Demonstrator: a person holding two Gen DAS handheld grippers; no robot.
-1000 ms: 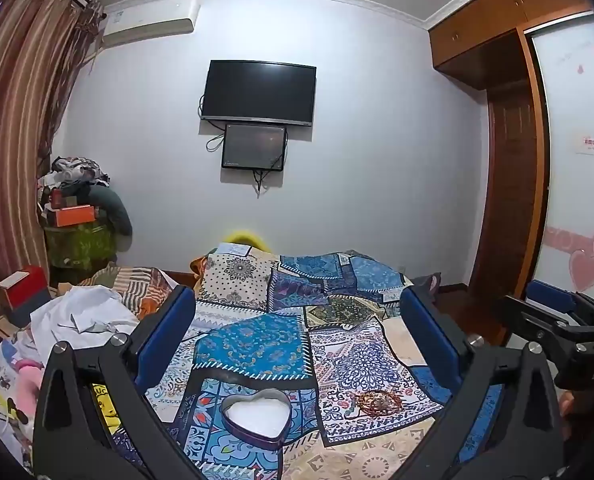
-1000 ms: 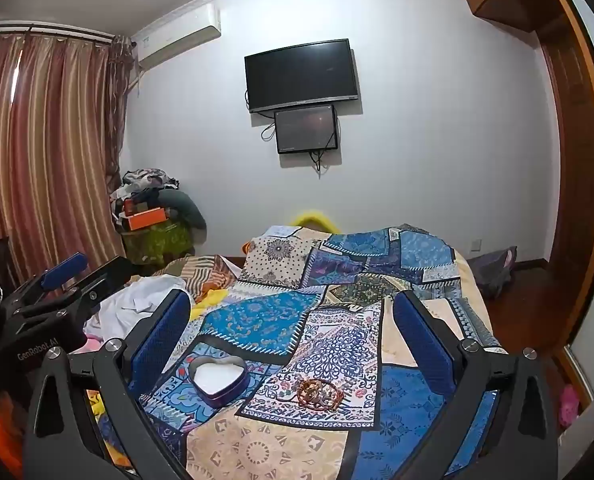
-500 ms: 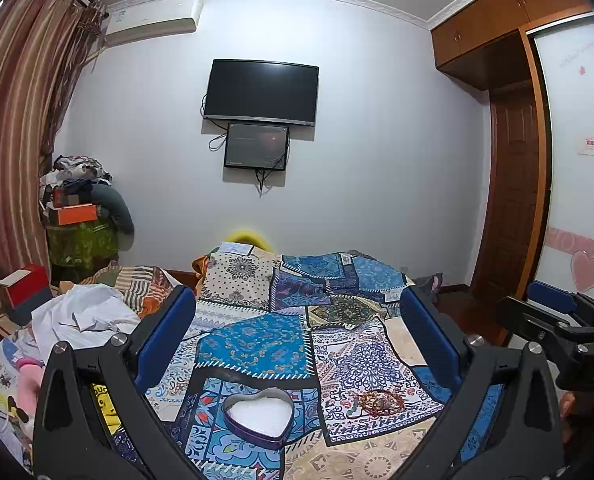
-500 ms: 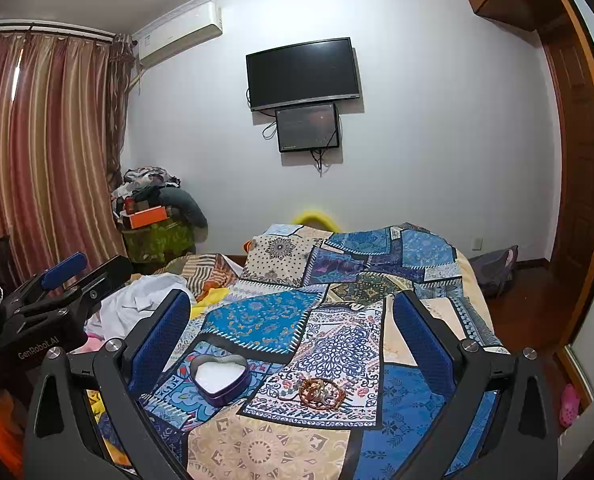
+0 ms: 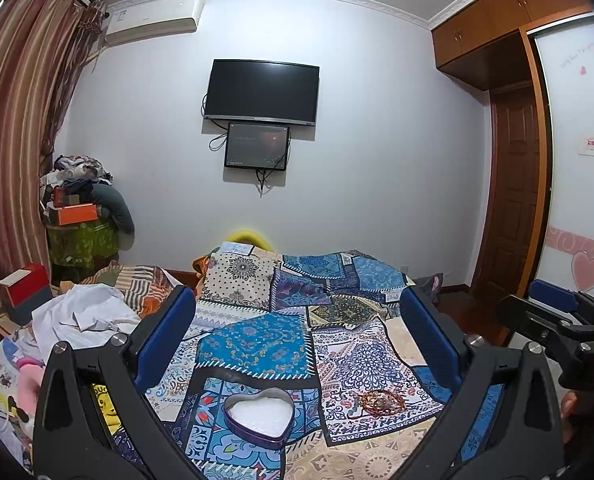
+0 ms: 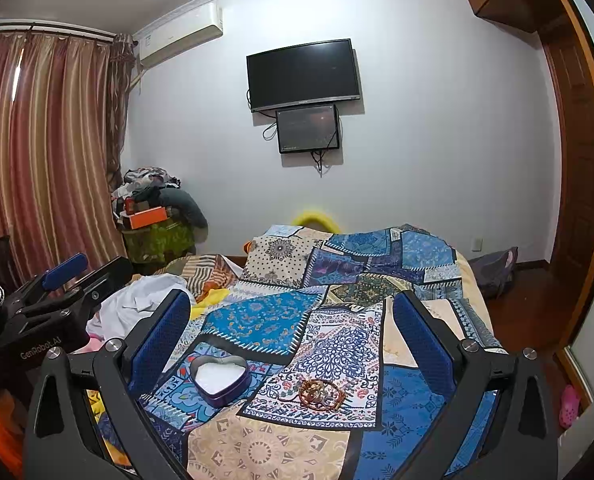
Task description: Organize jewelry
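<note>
A: Where is the jewelry (image 6: 319,393) found?

B: On the bed (image 6: 349,288), heaped just right of the tin (image 6: 220,378), at 12 o'clock low from the right claw (image 6: 291,334), at 1 o'clock from the left claw (image 5: 299,338). The right is judged nearer.

A: Claws?

B: Both are spread wide, nothing held. Single pieces cannot be told apart; no long axis is seen.
</note>
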